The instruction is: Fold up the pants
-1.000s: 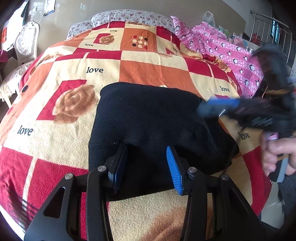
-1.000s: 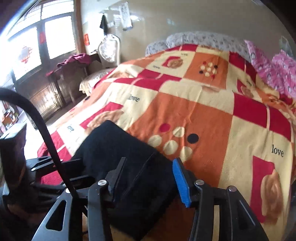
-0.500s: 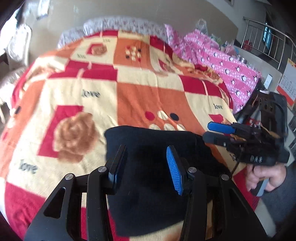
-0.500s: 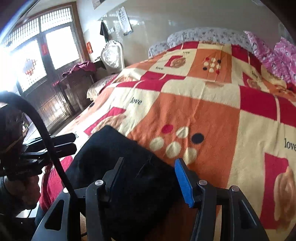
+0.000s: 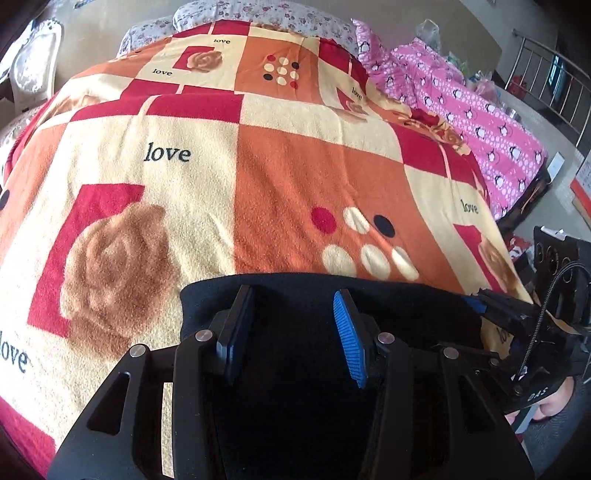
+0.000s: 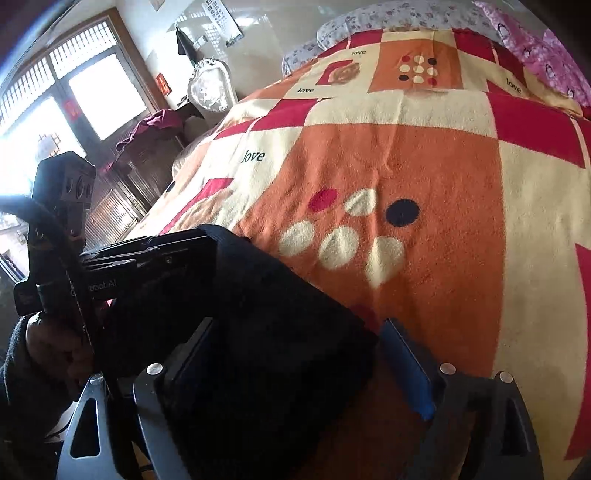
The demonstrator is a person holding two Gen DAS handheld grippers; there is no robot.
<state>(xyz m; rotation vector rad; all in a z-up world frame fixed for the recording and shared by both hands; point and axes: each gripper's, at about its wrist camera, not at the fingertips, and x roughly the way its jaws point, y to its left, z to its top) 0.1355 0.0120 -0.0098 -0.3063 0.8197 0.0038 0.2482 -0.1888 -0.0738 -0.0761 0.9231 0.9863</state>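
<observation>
The black pants (image 5: 295,369) lie folded in a thick stack at the near edge of the bed; they also show in the right wrist view (image 6: 266,332). My left gripper (image 5: 291,332) is open, low over the stack's left part. My right gripper (image 6: 295,362) is open, its fingers straddling the stack's right corner. The right gripper shows at the right edge of the left wrist view (image 5: 517,317). The left gripper shows at the left of the right wrist view (image 6: 122,258), beside the pants' far end.
The bed is covered by a patchwork blanket (image 5: 295,166) of red, orange and cream squares. A pink penguin quilt (image 5: 461,103) lies at the right, pillows (image 5: 258,14) at the head. A white chair (image 6: 210,88) and dark furniture stand beside the bed.
Both grippers have dropped lower and closer over the pants. The stack now fills the space under and between the fingers, and the blanket's far part has risen in view.
</observation>
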